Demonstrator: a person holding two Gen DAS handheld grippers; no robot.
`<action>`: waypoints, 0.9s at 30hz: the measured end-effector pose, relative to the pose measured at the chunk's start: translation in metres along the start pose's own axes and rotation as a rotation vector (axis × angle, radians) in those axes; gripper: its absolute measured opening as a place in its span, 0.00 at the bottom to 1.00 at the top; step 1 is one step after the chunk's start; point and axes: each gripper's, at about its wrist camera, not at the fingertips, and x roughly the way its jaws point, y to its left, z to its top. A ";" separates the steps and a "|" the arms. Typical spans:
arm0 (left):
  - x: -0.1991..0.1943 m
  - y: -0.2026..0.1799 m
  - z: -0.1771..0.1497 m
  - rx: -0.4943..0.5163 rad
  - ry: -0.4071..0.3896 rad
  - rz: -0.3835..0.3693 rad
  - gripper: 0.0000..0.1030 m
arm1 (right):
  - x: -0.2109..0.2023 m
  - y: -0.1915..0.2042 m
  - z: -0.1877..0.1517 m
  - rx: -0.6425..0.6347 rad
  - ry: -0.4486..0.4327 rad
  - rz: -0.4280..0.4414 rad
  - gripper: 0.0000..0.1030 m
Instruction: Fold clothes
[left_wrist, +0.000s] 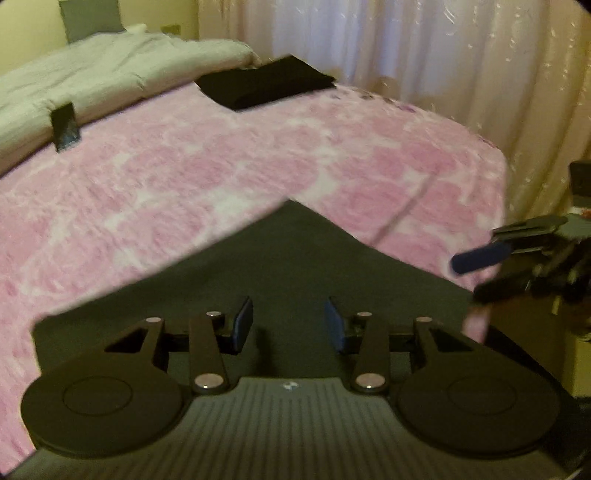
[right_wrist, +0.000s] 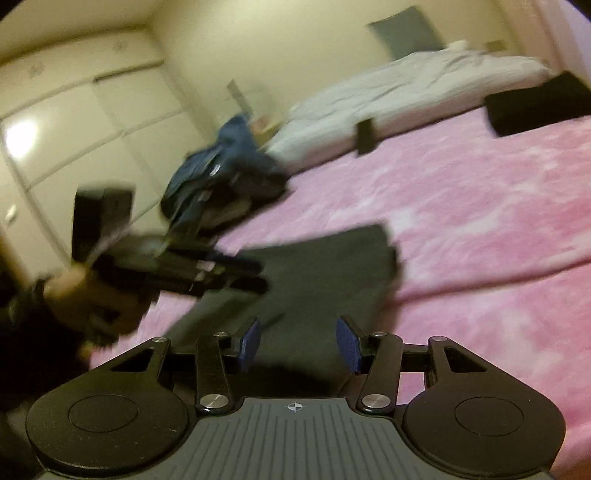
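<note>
A dark grey garment (left_wrist: 295, 258) lies flat and folded on the pink blanket (left_wrist: 221, 166), one corner pointing away from me. My left gripper (left_wrist: 289, 325) hovers over its near part, jaws apart, with only cloth showing below the gap. In the right wrist view the same garment (right_wrist: 325, 273) lies ahead of my right gripper (right_wrist: 299, 345), which is also open with nothing between its pads. A hand holds the left gripper (right_wrist: 260, 276) over the garment's left side. The right gripper (left_wrist: 476, 275) shows at the garment's right corner.
A folded black garment (left_wrist: 266, 83) rests at the far edge of the blanket. A heap of blue clothes (right_wrist: 221, 173) lies at the bed's left side. A white duvet (left_wrist: 110, 66) covers the head end, with a small black object (left_wrist: 65, 125) against it. Curtains (left_wrist: 406, 55) hang behind.
</note>
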 end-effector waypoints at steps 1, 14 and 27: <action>0.006 -0.005 -0.005 0.014 0.030 0.008 0.38 | 0.004 0.001 -0.007 -0.025 0.019 -0.025 0.49; -0.033 -0.049 -0.017 -0.011 -0.111 -0.030 0.39 | -0.017 -0.034 -0.001 0.244 -0.059 -0.065 0.45; -0.038 -0.077 -0.033 0.013 -0.199 -0.059 0.38 | 0.023 -0.069 0.012 0.505 0.062 0.031 0.26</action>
